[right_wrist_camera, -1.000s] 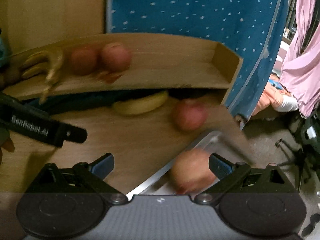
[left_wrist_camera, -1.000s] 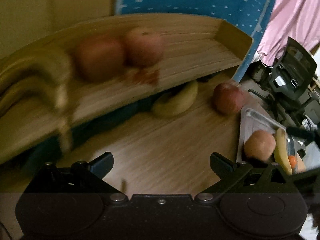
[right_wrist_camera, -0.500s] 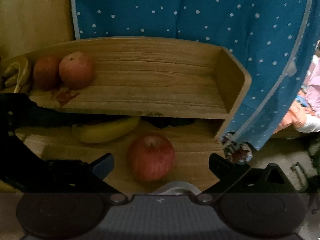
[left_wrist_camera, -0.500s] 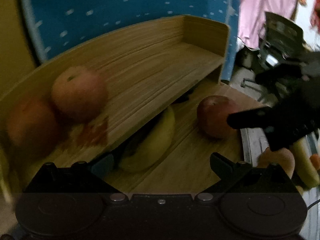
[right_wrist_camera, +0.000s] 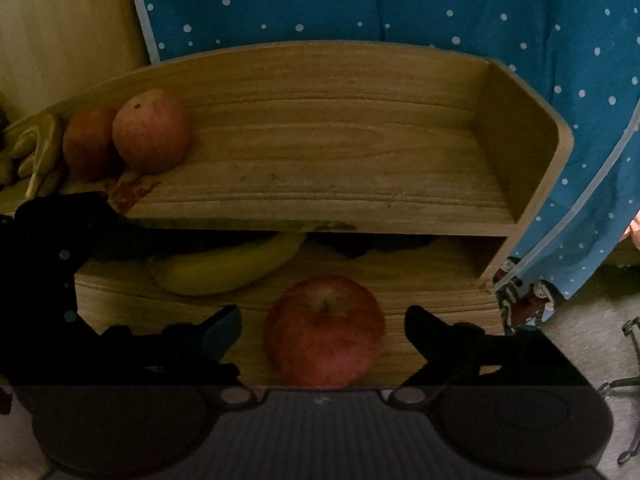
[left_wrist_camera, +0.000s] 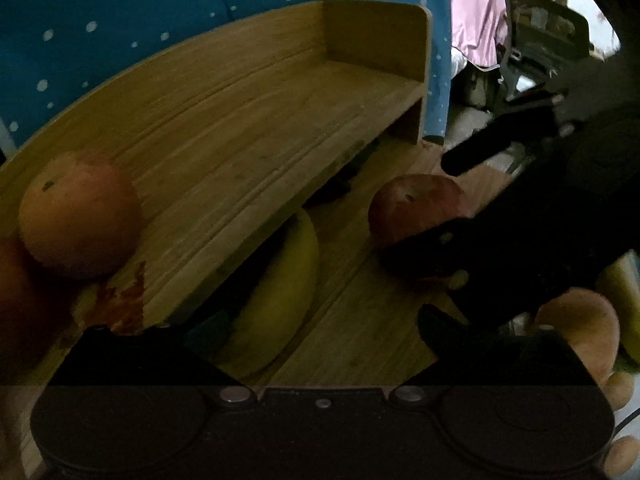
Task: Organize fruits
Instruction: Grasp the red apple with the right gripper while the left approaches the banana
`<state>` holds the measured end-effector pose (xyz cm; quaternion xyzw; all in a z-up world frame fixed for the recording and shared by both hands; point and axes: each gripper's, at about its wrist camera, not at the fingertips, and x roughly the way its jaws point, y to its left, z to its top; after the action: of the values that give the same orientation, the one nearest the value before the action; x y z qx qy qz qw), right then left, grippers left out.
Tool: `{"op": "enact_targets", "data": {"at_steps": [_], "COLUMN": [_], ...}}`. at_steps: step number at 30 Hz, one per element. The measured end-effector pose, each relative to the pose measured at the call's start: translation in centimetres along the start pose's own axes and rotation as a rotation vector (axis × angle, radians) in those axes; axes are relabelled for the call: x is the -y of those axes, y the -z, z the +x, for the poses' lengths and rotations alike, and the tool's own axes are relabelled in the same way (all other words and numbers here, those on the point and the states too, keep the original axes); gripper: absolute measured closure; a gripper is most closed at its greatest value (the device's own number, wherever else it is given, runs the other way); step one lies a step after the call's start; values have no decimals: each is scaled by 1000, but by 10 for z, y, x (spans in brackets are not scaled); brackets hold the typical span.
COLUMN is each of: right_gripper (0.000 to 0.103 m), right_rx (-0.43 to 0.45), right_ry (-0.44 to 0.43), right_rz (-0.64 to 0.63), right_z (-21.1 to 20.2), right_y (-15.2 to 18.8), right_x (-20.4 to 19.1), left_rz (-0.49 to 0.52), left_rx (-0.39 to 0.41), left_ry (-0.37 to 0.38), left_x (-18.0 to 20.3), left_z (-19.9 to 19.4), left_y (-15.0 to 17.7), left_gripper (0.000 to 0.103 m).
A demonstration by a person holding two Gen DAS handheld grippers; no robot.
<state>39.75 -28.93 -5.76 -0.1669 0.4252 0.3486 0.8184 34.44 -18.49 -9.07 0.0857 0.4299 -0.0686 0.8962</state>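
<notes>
A red apple (right_wrist_camera: 324,332) stands on the lower wooden board in front of the shelf. My right gripper (right_wrist_camera: 322,320) straddles it, and its jaws are closing with the apple between them; a small gap shows on each side. In the left wrist view the same apple (left_wrist_camera: 416,216) sits between the right gripper's black fingers (left_wrist_camera: 472,152). My left gripper (left_wrist_camera: 280,336) is open and holds nothing; it hangs over a banana (left_wrist_camera: 280,300) that lies half under the shelf. Two apples (right_wrist_camera: 148,132) rest on the upper shelf (right_wrist_camera: 340,168) at its left end.
A bunch of bananas (right_wrist_camera: 36,152) lies at the shelf's far left. A red stain (right_wrist_camera: 132,188) marks the shelf's front edge. To the right another apple (left_wrist_camera: 576,328) and a banana sit by the tray. Blue dotted cloth (right_wrist_camera: 400,8) hangs behind.
The right gripper moved from above the tray to the red apple, which now lies between narrower jaws. The left gripper swung right and rolled, closer to the banana under the shelf.
</notes>
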Motion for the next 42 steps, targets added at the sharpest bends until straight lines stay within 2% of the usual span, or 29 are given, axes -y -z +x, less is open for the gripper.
{"op": "enact_targets", "data": {"at_steps": [4,9,16,23,25,29,31,34,36,38,40,42], "right_gripper": [21,22,29,29,29,29,29,29,29,29,29,29], "right_rx": [-1,-7,-10,-5,-5,-5,-7,-7,-6,-5,-7,-8], "right_ry": [-9,-15,4,0,-2,-5,-7,-10,-15,-15,-11,-9], "right_rz": [14,20,28,41,45,56,64,79,89,95,95,98], "right_z": [3,6,13,11,11,9,9,6,6,5,5,6], "right_y": [0,2,4,7,8,9,9,11,12,12,11,11], "right_x": [2,2,2,4,4,5,5,4,4,4,4,4], "left_rz": [29,35,35,68,77,90,85,99,117,120,98,89], "left_rx": [1,-1,-31,-27,-26,-47,-57,-61,-61,-61,-61,-65], "left_ry": [-23,-17,-66,-119,-114,-87,-96,-126,-144,-152,-144,-123], "left_x": [4,6,6,10,9,10,11,13,13,11,6,5], "left_z": [0,-4,7,1,1,5,5,1,-3,-4,-4,-2], "left_y": [1,1,-3,0,0,-2,-3,-3,-1,-2,-3,-3], "left_gripper": [4,6,6,21,21,10,10,21,32,35,35,23]}}
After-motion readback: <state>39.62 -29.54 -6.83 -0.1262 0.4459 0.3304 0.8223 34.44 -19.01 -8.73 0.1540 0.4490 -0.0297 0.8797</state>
